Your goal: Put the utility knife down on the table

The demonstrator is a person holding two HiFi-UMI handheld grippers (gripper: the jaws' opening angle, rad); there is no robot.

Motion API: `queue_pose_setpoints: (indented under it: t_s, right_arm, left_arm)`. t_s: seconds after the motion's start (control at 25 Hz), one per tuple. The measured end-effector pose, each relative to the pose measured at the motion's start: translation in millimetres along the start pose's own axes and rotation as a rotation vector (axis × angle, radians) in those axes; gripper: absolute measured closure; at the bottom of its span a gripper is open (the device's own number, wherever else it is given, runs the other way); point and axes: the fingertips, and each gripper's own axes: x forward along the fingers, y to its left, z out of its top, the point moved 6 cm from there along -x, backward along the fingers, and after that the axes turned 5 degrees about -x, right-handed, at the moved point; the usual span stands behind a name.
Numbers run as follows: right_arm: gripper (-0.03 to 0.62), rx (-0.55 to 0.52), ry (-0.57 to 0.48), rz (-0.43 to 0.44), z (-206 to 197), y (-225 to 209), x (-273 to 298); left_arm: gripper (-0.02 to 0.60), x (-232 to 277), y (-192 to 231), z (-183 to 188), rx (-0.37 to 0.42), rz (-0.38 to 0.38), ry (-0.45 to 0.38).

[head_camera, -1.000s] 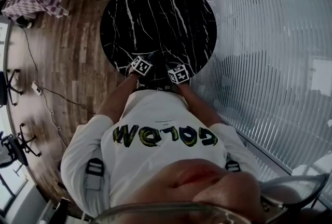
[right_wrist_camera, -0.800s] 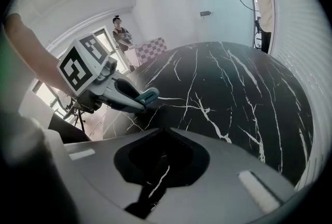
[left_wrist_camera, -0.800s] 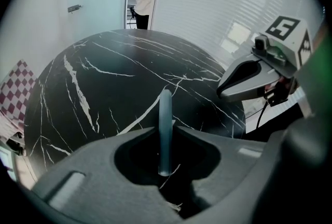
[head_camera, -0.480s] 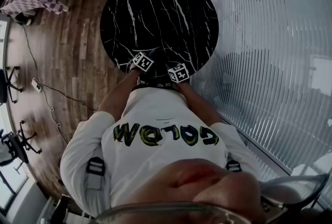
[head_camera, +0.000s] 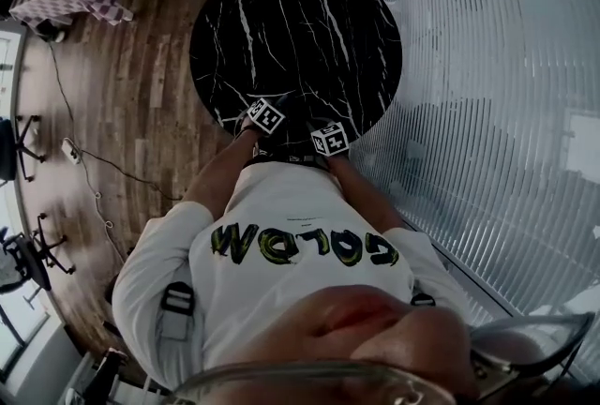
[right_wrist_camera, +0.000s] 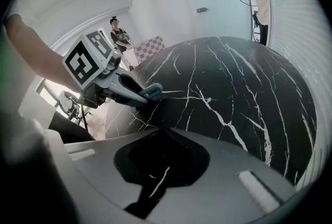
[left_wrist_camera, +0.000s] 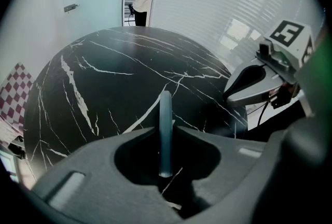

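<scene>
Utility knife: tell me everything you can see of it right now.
The utility knife shows as a slim, dull teal-grey bar with a rounded far end, plastic by its look; no blade shows. The left hand-held gripper pinches it edge-on between its jaws, far end pointing out over the black, white-veined table near its edge. Whether it touches the tabletop is unclear.
</scene>
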Motion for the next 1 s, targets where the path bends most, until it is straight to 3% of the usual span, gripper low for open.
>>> queue_pose_setpoints:
  t_s: [0.8,1.0]
  right_arm:
    - [0.592,0.015,-0.039,0.0,7.1,-0.7,-4.0]
    - [0.592,0.019,-0.048,-0.005,9.3,-1.9,-4.4]
  left_arm:
    - [0.497,-3.7,0.4,4.0,0.028,-0.017,0.018]
    - [0.48,-8.6,4.5,-5.0,0.015,0.007,0.095]
